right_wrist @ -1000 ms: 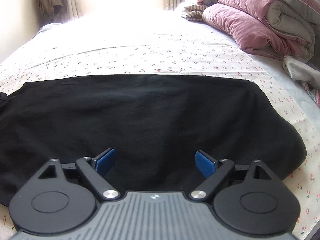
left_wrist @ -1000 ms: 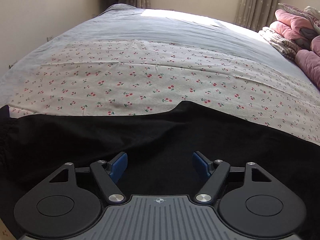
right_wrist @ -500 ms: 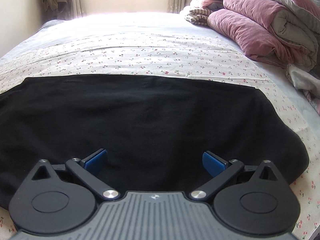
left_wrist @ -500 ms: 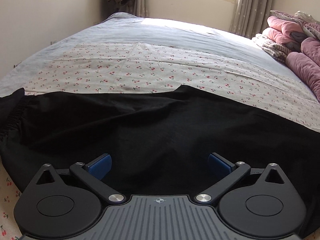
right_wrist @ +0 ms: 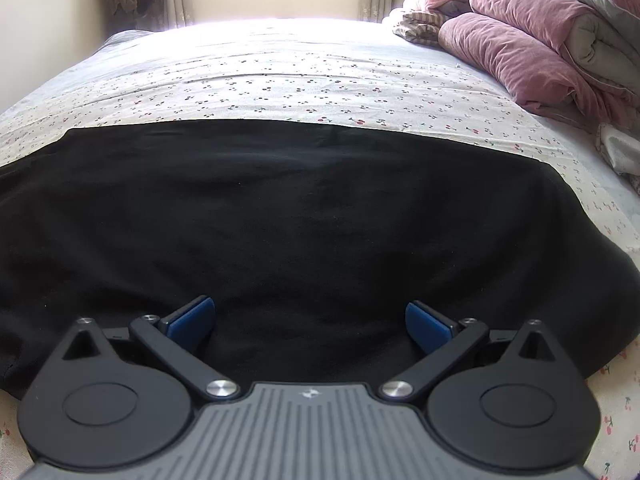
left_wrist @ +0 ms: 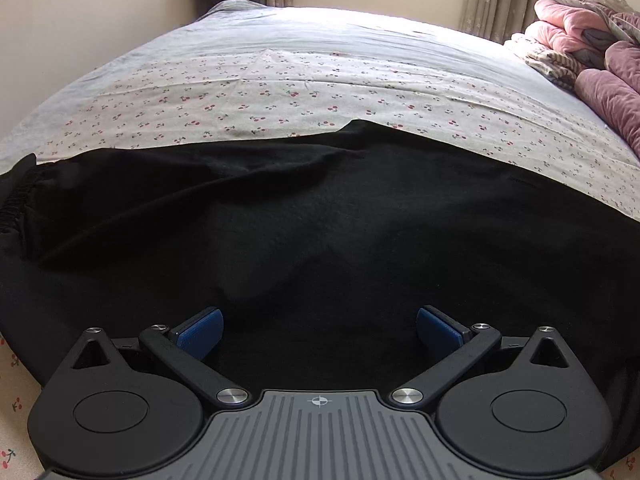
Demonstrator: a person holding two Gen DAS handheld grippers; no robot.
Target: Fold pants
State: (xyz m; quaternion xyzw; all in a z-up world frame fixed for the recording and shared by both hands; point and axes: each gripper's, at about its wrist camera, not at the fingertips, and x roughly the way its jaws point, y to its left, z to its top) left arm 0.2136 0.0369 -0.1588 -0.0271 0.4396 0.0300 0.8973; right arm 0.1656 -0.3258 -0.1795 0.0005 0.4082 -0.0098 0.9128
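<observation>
- The left gripper [left_wrist: 319, 330] is seen with its jaws spread wide, the two blue pads [left_wrist: 199, 331] set far apart; nothing is clamped between them.
- Its jaws have just been opening, and only the flat black cloth lies in the gap beneath them.
- Whether the left pads rest on the cloth or hang just above it cannot be told.
- The right gripper [right_wrist: 308, 324] is likewise held wide, its blue pads [right_wrist: 191, 320] well apart, with no fold or edge pinched.
- Its jaws too have just been opening, with nothing but the spread cloth below the gap.
- Contact between the right pads and the cloth cannot be made out either.
- The black pants [left_wrist: 320, 232] are laid out flat across the near part of the bed, directly under both grippers.
- In the left wrist view a gathered waistband [left_wrist: 16, 196] is seen at the far left edge of the cloth, and soft creases run across the fabric.
- In the right wrist view the pants [right_wrist: 304, 216] lie smoother, ending in a rounded edge at the right.
- The cherry-print sheet [left_wrist: 280, 92] is exposed beyond the pants.
- A pile of pink and mauve quilts [right_wrist: 540, 40] is stacked at the far right of the bed, well apart from the pants.
</observation>
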